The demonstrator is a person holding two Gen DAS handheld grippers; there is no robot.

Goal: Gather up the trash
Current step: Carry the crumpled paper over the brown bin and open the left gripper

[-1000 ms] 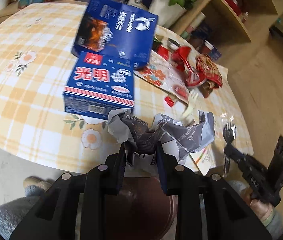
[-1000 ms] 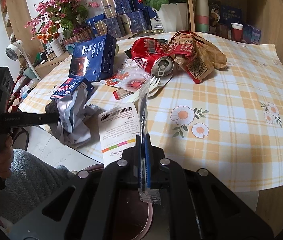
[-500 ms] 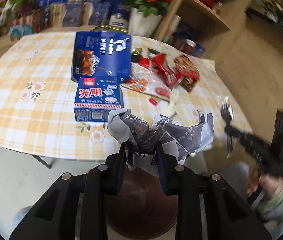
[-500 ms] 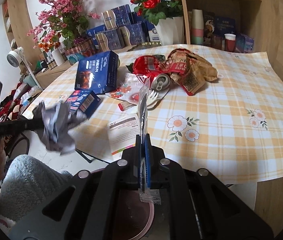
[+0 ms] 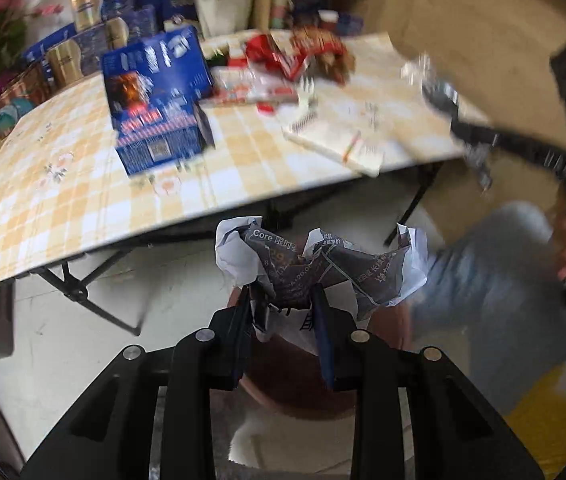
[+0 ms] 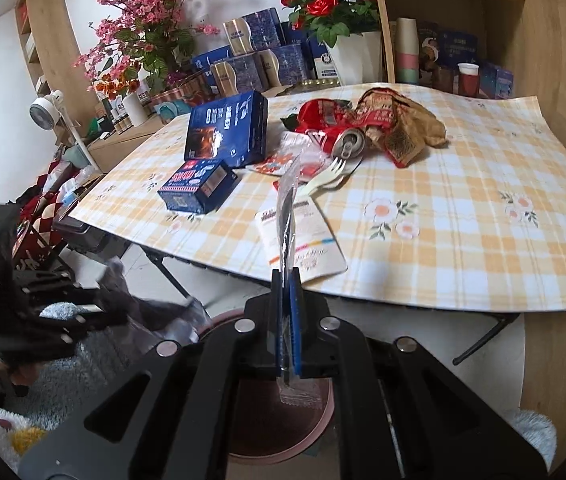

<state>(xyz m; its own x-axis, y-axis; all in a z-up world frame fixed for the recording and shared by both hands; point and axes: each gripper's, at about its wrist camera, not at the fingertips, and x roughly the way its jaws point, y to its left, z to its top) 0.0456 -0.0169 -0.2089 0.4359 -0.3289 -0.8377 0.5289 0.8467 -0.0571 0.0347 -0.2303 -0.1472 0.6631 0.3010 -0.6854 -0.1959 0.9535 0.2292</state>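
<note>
Checkered counter (image 6: 463, 216) at 12 o'clock; left claw (image 5: 285, 304) clamps crumpled newspaper (image 5: 323, 264), right claw (image 6: 287, 292) pinched tight on clear plastic wrapper (image 6: 289, 200) (both above brown bin (image 6: 283, 420)).

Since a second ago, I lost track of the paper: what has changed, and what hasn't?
The left gripper carried the crumpled paper off the table and now holds it over the brown bin below the table edge. The right gripper drew back slightly, its clear wrapper still pinched. Both jaws kept their grip; the boxes, can and other litter on the table stayed put.
</note>
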